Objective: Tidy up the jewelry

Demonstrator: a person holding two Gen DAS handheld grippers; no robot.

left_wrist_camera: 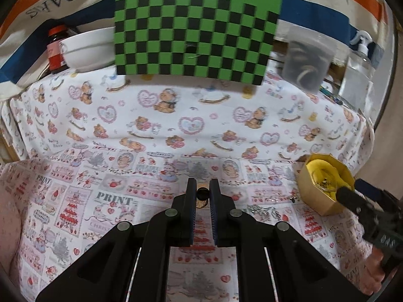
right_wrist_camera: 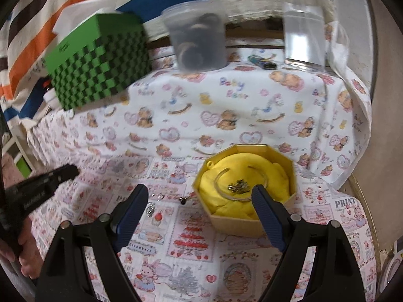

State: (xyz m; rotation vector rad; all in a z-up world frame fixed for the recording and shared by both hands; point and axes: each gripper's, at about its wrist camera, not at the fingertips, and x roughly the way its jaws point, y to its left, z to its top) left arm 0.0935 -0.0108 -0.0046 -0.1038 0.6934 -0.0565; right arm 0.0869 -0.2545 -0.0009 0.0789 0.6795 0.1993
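My left gripper (left_wrist_camera: 202,188) is shut on a small gold-coloured piece of jewelry (left_wrist_camera: 202,196) and holds it above the printed cloth. An octagonal gold box (right_wrist_camera: 279,152) lined with yellow cloth (right_wrist_camera: 274,173) stands at the right; inside lie a clear bangle (right_wrist_camera: 219,183) and a small dark tangle of jewelry (right_wrist_camera: 238,187). My right gripper (right_wrist_camera: 200,192) is wide open with nothing between its fingers, its right finger over the box's near side. A silver chain (right_wrist_camera: 150,207) and a small dark piece (right_wrist_camera: 183,200) lie loose on the cloth left of the box. The left gripper (right_wrist_camera: 69,171) enters the right wrist view at the left edge.
At the back stand a green and black checkered box (left_wrist_camera: 196,32), a white bowl (left_wrist_camera: 88,47), a red-lidded jar (left_wrist_camera: 56,47), a clear plastic tub (left_wrist_camera: 306,58) and a clear pump bottle (left_wrist_camera: 357,75). The table's edge (right_wrist_camera: 362,196) runs close on the right.
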